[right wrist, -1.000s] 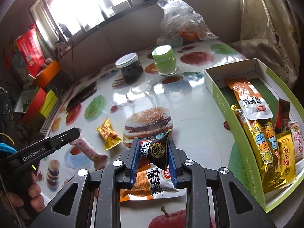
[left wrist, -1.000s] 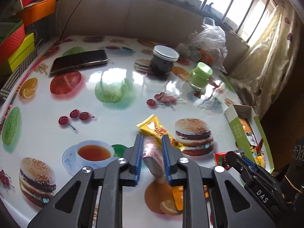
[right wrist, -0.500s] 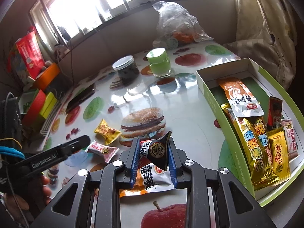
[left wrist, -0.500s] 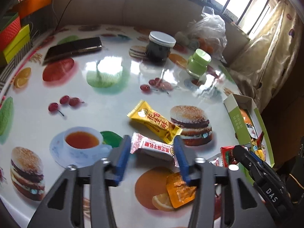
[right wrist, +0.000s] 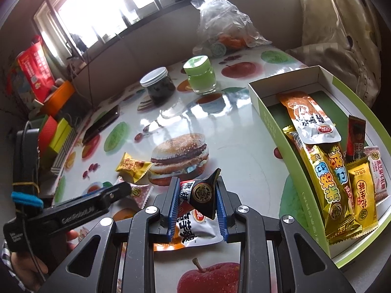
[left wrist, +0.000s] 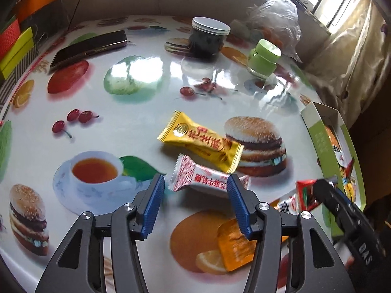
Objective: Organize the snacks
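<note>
A pink-and-white candy (left wrist: 193, 175) lies flat on the fruit-print table, between the blue pads of my left gripper (left wrist: 195, 183). The jaws are opening and the pads stand clear of the wrapper. A yellow candy (left wrist: 200, 144) lies just beyond it, beside the printed burger. My right gripper (right wrist: 197, 183) is shut on a black-and-red snack packet (right wrist: 202, 193), held just above the table over an orange-and-white packet (right wrist: 193, 232). To its right stands the green snack box (right wrist: 268, 127), holding several packets.
At the back stand a dark jar with a white lid (left wrist: 207, 39), a green jar (left wrist: 262, 58) and a plastic bag (left wrist: 273, 19). A phone (left wrist: 88, 48) lies at the far left. Coloured boxes (left wrist: 14, 46) line the left edge.
My left gripper sank toward the table and opened, letting go of the pink-and-white candy, which now lies flat. The right gripper kept its grip and its place.
</note>
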Demonstrator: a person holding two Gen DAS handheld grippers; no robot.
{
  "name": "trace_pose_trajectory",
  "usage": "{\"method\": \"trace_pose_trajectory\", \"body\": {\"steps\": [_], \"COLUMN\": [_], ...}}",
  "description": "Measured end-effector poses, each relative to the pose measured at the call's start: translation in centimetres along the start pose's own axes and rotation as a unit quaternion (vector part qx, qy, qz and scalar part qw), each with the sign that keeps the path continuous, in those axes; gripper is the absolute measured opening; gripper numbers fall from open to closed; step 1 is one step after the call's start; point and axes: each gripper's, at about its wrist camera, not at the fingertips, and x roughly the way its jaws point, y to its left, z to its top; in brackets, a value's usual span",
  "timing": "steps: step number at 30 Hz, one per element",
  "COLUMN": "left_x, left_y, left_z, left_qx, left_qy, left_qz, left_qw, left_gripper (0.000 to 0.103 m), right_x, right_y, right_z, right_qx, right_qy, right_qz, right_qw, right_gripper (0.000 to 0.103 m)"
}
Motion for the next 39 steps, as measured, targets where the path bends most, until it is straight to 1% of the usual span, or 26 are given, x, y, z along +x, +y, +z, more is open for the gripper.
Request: {"method": "trace_pose_trajectory", "body": {"steps": [2, 5, 6, 11, 17, 21, 25, 29, 32, 35, 37, 39], "left_x": [-0.2, -0.2, -0.1, -0.7, -0.8, -1.0, -1.3, -1.8, -1.7, -1.6, -1.3, -1.3], "left_y": [0.5, 1.3, 1.8, 2.7, 3.0, 3.3, 3.8, 4.4, 4.8, 4.4, 4.0, 3.5], "left_z": [-0.1, -0.4, -0.5, -0.6, -0.7, -0.8, -0.6, -0.4, -0.1, 0.0, 0.1, 0.2], "left_qx": [0.002, 0.008, 0.004, -0.015, -0.024, -0.037, -0.048, -0.064, -0.078, -0.071, -0.064, -0.057], "left_qy": [0.002, 0.004, 0.008, 0.0, 0.0, 0.001, -0.004, -0.016, -0.014, -0.016, -0.011, -0.014], "left_qz": [0.005, 0.036, 0.034, 0.016, 0.007, -0.006, -0.01, -0.011, -0.013, -0.013, -0.01, -0.012], "left_qw": [1.0, 0.9993, 0.9994, 0.9998, 0.9997, 0.9993, 0.9988, 0.9978, 0.9968, 0.9973, 0.9979, 0.9982], "left_gripper": [0.055, 0.055, 0.055, 0.055, 0.055, 0.055, 0.055, 0.055, 0.055, 0.055, 0.055, 0.055], "right_x": [0.2, 0.5, 0.6, 2.0, 4.3, 5.6, 5.8, 5.7, 5.9, 5.6, 5.2, 4.8], "right_y": [0.1, 0.5, 0.7, 1.6, 2.2, 3.4, 4.8, 6.0, 6.4, 6.8, 6.6, 6.4], "right_z": [-0.2, -0.4, -0.4, -0.3, 1.1, 1.2, 0.3, -0.6, -1.1, -1.3, -1.2, -1.1], "right_qx": [0.0, -0.005, -0.009, -0.027, -0.028, -0.045, -0.074, -0.087, -0.086, -0.095, -0.09, -0.091], "right_qy": [0.003, 0.009, 0.01, 0.018, 0.012, 0.027, 0.041, 0.054, 0.071, 0.068, 0.062, 0.055], "right_qz": [0.002, 0.007, 0.007, 0.001, -0.005, 0.002, 0.01, 0.031, 0.052, 0.049, 0.046, 0.034], "right_qw": [1.0, 1.0, 1.0, 0.999, 1.0, 0.999, 0.996, 0.994, 0.992, 0.992, 0.993, 0.994], "right_gripper": [0.026, 0.026, 0.026, 0.026, 0.026, 0.026, 0.026, 0.026, 0.026, 0.026, 0.026, 0.026]}}
